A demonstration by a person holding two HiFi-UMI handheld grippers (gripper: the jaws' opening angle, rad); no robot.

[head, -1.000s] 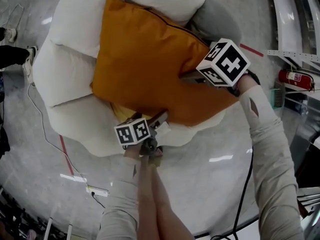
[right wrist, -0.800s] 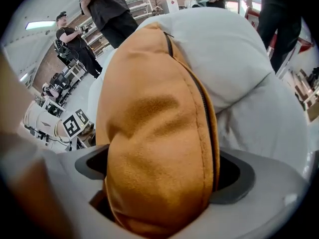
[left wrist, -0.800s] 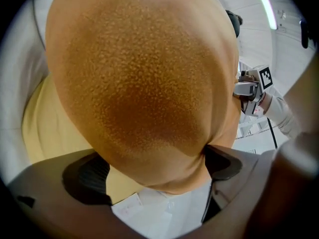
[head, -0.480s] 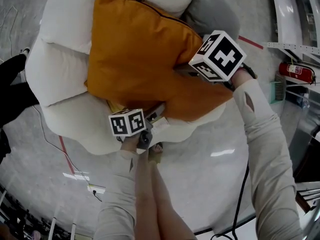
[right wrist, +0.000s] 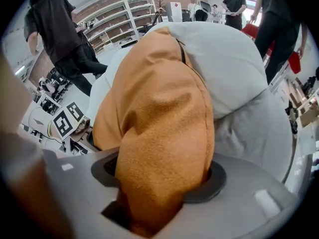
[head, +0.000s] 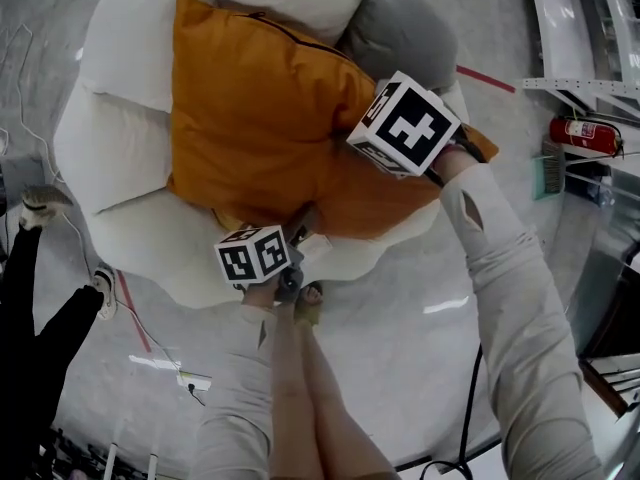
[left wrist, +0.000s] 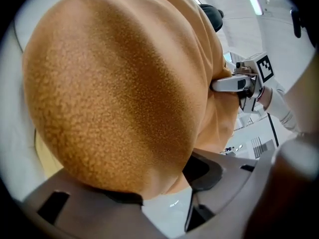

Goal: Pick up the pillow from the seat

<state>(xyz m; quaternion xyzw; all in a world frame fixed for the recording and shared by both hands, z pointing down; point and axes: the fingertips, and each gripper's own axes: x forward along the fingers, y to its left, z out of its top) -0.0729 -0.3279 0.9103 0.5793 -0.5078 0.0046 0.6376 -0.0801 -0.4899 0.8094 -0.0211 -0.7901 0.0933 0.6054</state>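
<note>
The grasp is in hand. At the near edge of the white seat [head: 120,228], the left gripper [head: 303,223] is closing its jaws on a corner of the orange pillow [head: 255,118], which lies on the seat. At the pillow's right edge, the right gripper [right wrist: 159,193] is closing on a bunched fold. Next, I judge, both pinches need to firm up, then lift together.

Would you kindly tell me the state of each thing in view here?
Orange fleece pillow: lying on the seat, pinched at two edges.
White cushioned seat: occupied by the pillow.
Left gripper: jaws closing on pillow.
Right gripper: jaws closing on pillow.
</note>
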